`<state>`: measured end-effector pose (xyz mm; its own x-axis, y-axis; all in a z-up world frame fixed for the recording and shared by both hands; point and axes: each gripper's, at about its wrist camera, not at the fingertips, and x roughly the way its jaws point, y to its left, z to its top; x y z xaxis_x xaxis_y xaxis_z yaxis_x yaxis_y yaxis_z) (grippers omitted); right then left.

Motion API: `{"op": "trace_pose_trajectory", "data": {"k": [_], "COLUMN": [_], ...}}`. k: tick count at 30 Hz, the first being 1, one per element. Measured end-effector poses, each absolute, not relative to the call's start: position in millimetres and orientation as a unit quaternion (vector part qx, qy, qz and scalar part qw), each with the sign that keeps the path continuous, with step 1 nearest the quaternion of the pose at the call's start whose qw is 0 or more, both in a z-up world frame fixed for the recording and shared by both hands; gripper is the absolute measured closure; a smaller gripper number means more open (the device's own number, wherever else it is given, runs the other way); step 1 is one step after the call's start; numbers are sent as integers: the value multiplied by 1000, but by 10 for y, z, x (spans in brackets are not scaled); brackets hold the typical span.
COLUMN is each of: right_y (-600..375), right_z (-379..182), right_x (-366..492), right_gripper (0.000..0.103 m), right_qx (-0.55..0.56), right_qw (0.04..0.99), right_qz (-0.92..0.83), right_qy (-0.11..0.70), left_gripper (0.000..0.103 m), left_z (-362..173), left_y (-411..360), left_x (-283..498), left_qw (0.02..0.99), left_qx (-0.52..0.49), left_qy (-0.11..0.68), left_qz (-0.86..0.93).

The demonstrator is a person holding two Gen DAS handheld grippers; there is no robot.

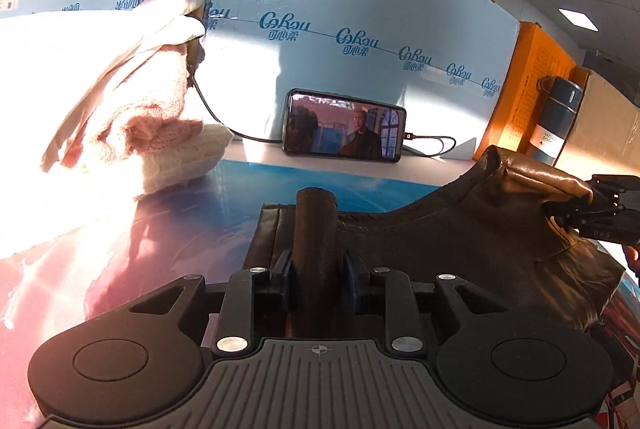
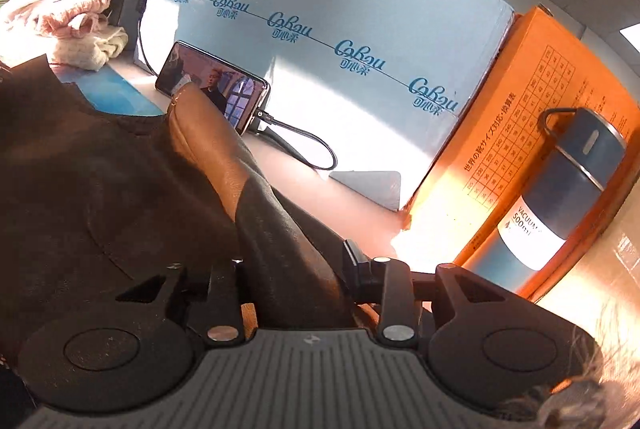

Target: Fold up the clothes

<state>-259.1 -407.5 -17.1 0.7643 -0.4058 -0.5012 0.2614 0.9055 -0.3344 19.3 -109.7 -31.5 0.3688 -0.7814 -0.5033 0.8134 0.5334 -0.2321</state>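
Observation:
A dark brown, leather-like garment (image 1: 460, 229) lies spread on the table, seen too in the right wrist view (image 2: 100, 169). My left gripper (image 1: 318, 265) is shut on an upright fold of its near edge, the blue pads pressing both sides. My right gripper (image 2: 292, 257) stands open with a thick fold of the garment between its fingers. That fold drapes over and hides the left finger. In the left wrist view the right gripper (image 1: 580, 213) sits at the far right with the garment's edge raised up to it.
A pile of pink and cream knitwear (image 1: 140, 133) sits at the back left. A phone (image 1: 344, 127) with a cable leans on tall light blue boxes (image 1: 360, 9). An orange box (image 2: 540, 109) and a dark flask (image 2: 568, 189) stand at the right.

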Motion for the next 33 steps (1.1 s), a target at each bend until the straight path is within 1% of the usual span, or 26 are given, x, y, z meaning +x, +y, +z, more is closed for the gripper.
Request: {"op": "trace_pose_trajectory", "data": {"k": [1, 2, 3, 4, 5, 6, 7, 8, 10, 13, 15, 16, 17, 18, 19, 22, 27, 30, 31, 32, 33], "right_y": [-4121, -4166, -4210, -4253, -4297, -4354, -4420, -4483, -4590, -4595, -4570, -4559, -4551, -4544, -4537, -4504, -4530, -4585, -4608, -4631, -4641], "right_z": [-179, -186, -193, -197, -200, -197, -191, -183, -169, -183, -209, -225, -242, -260, -278, -300, -349, -376, -387, -398, -406], "right_x": [-2616, -2642, -2669, -2707, -2752, -2811, -2879, -2950, -3084, -3152, -3156, -3162, -3168, -3170, -3173, -3212, -3219, -3285, -3308, -3327, -3334], "right_gripper": [60, 54, 46, 40, 30, 23, 22, 22, 17, 15, 12, 12, 11, 11, 11, 11, 11, 11, 11, 11, 14], "right_qx": [-105, -86, -67, -48, -29, -3, 27, 54, 100, 90, 83, 85, 88, 91, 95, 90, 106, 164, 186, 206, 215], "right_qw": [933, 935, 938, 941, 945, 949, 953, 955, 950, 934, 923, 919, 916, 912, 908, 901, 891, 895, 894, 892, 891], "right_qz": [-179, -179, -178, -178, -180, -183, -185, -195, -230, -292, -317, -325, -331, -337, -344, -362, -366, -336, -328, -323, -323], "right_qy": [294, 293, 291, 283, 272, 256, 238, 218, 186, 187, 201, 205, 210, 215, 221, 222, 247, 243, 241, 239, 238], "left_gripper": [75, 73, 72, 68, 61, 56, 50, 48, 47, 47, 48, 51, 65, 77, 94, 98, 98, 97, 95, 92, 90], "left_z": [-317, -319, -322, -323, -323, -324, -319, -315, -312, -314, -315, -314, -313, -309, -295, -165, 45, -154, -221, -260, -291], "left_y": [-1094, -1091, -1091, -1086, -1082, -1078, -1073, -1071, -1087, -1103, -1121, -1134, -1148, -1161, -1172, -1205, -1427, -1593, -1607, -1600, -1593], "left_x": [205, 216, 227, 229, 230, 231, 225, 219, 208, 198, 187, 179, 170, 160, 144, 47, -28, 64, 93, 100, 106], "left_qw": [825, 824, 822, 821, 820, 820, 820, 820, 820, 821, 822, 824, 825, 827, 829, 840, 856, 865, 863, 863, 864], "left_qx": [25, 22, 18, 16, 15, 13, 12, 12, 17, 21, 27, 34, 40, 47, 53, 66, 111, 166, 172, 174, 175], "left_qy": [291, 293, 296, 297, 297, 296, 295, 293, 292, 292, 292, 291, 290, 288, 280, 235, 181, 214, 228, 229, 230], "left_qz": [-483, -484, -486, -487, -488, -489, -491, -492, -491, -490, -487, -485, -482, -481, -482, -485, -472, -423, -417, -415, -413]}}
